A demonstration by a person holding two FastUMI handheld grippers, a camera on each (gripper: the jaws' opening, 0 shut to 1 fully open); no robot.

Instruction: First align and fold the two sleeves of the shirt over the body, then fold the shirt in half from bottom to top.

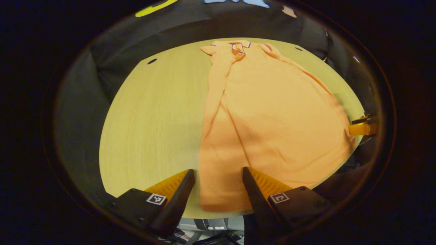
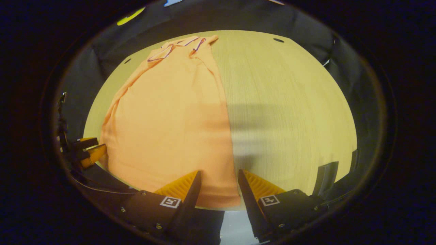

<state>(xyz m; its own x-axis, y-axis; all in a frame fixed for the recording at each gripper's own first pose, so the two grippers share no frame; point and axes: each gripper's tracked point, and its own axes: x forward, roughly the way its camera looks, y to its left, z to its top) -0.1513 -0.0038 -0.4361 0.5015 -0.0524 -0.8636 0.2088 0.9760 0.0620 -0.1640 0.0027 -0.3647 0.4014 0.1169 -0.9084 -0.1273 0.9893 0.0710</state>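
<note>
Across the middle of both views spreads a pale wooden table (image 1: 153, 122), with the booth's black cloth wall (image 1: 102, 68) rising behind its far edge and a few small dark holes in the tabletop (image 2: 278, 40). On it lies the orange shirt (image 1: 272, 115), flat, collar (image 1: 238, 46) at the top of the frame and hem at the bottom, near the table's front edge; both sleeves look folded in over the body. At the bottom of the left gripper view the left gripper (image 1: 218, 177) hovers over the shirt's lower left corner, its jaws apart with cloth showing between them. At the bottom of the right gripper view the right gripper (image 2: 218, 177) sits over the shirt's lower right corner (image 2: 224, 200), jaws likewise apart. Each gripper also shows at the other view's edge, just beside the shirt's side.
</note>
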